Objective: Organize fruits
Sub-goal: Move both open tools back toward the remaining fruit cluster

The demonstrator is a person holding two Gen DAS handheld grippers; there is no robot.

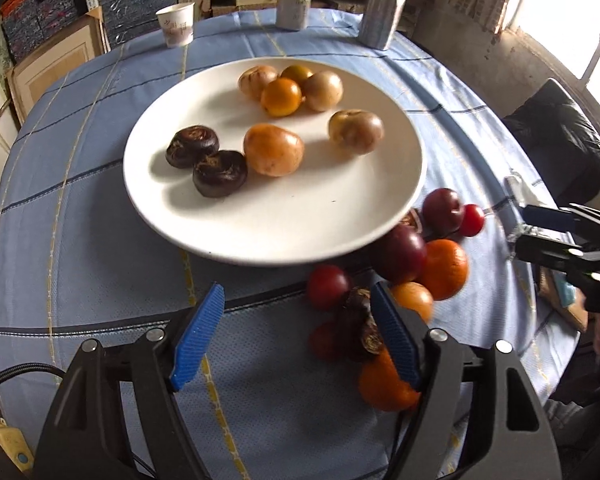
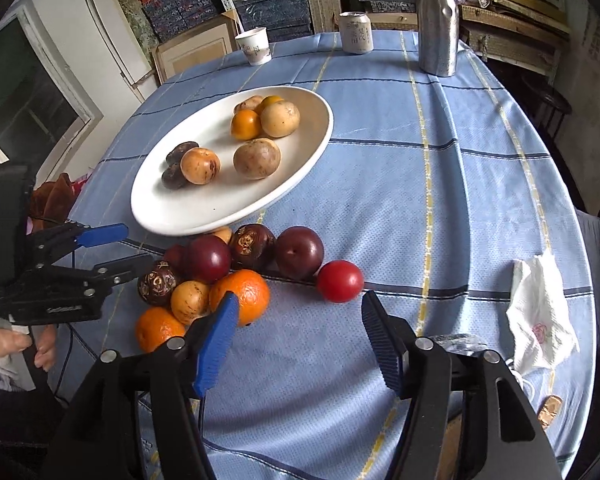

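Observation:
A white plate (image 1: 260,240) (image 2: 180,216) on the blue checked tablecloth holds two dark water chestnuts (image 1: 206,162), several tan fruits and small oranges. Beside its near rim lies a loose pile: dark red plums (image 1: 404,254) (image 2: 300,252), oranges (image 1: 446,268) (image 2: 244,296), brown chestnuts (image 2: 158,282) and a red tomato (image 2: 340,281). My left gripper (image 1: 298,292) is open just before the pile, its right finger beside a chestnut and an orange, with nothing between the pads. My right gripper (image 2: 300,299) is open too, close in front of the tomato, touching nothing.
A paper cup (image 1: 176,24), a drinks can (image 1: 293,9) and a metal bottle (image 1: 384,4) stand at the table's far edge. A crumpled tissue (image 2: 540,316) lies right of my right gripper. A dark chair (image 1: 560,140) sits beyond the table. A person's hand (image 2: 16,344) holds the left gripper.

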